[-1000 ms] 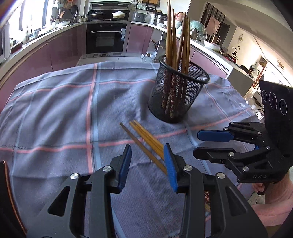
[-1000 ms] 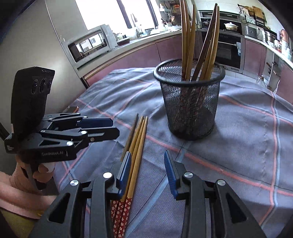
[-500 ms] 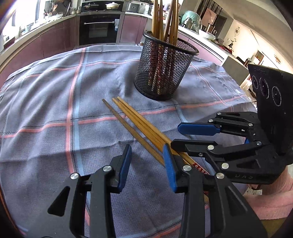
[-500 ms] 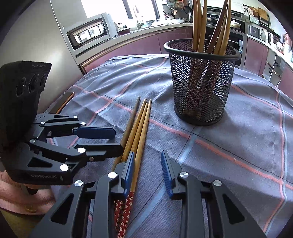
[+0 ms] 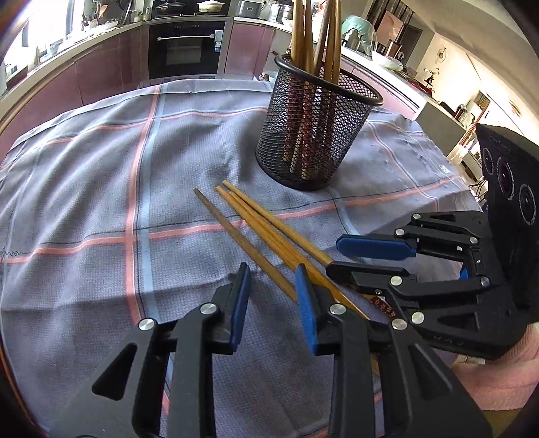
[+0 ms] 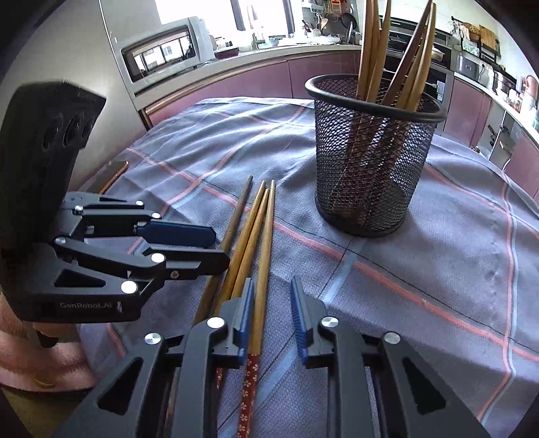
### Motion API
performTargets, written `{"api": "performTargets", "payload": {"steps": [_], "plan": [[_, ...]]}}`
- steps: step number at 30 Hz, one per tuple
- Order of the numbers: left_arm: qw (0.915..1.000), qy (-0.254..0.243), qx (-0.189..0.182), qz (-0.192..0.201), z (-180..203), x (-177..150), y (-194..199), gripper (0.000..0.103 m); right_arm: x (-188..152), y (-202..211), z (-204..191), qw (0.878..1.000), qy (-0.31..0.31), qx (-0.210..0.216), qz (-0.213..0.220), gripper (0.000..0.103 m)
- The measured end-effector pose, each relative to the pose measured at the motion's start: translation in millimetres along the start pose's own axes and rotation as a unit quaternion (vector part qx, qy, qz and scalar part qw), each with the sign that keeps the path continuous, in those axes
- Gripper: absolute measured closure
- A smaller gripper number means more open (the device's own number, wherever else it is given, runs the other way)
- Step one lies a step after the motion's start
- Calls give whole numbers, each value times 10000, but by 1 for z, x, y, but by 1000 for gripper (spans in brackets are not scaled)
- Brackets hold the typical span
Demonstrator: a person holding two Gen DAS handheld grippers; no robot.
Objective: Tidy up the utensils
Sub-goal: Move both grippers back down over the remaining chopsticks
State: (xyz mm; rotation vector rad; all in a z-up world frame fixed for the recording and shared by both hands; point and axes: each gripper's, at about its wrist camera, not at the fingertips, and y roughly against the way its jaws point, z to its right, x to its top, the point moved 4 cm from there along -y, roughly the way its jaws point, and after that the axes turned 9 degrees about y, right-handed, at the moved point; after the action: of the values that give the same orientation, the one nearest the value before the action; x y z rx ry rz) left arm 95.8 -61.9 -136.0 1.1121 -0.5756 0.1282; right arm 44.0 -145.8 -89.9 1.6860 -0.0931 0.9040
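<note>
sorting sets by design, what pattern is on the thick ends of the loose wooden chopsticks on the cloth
Dark red with small pale flowers, clearest on the loose wooden chopsticks in the right wrist view.

kitchen | mauve cabinets [image 5: 111, 67] | built-in oven [image 5: 187, 50] | bright window [image 6: 202, 10]

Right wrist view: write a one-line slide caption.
Right gripper straddles one of four loose chopsticks on the plaid cloth, mesh holder beyond, left gripper alongside.

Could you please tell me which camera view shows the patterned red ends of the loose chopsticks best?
The right wrist view: the patterned red ends run clearly along the tablecloth below the right gripper. The left wrist view shows only a small red patch, hidden mostly behind both grippers' fingers.
</note>
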Motion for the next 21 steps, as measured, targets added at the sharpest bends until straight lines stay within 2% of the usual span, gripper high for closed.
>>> {"api": "performTargets", "payload": {"steps": [3,8,10,11,16,21], "plan": [[10000,9,42,-25,-1,4,-2,82,0,-1,1,10000,-4,-13,5,85],[9998,-121,143,6,1,3,0,87,2,-3,2,10000,2,-29,1,85],[9998,-125,125,29,1,3,3,93,5,-5,1,10000,43,-78,-5,85],[9999,-120,116,33,1,2,5,102,6,-7,0,9999,77,-106,-8,85],[9998,-28,215,-43,-7,0,4,102,14,-13,-5,9994,253,-221,-18,85],[10000,60,-22,-55,-6,0,4,79,15,-15,-5,9996,226,-195,-7,85]]}}
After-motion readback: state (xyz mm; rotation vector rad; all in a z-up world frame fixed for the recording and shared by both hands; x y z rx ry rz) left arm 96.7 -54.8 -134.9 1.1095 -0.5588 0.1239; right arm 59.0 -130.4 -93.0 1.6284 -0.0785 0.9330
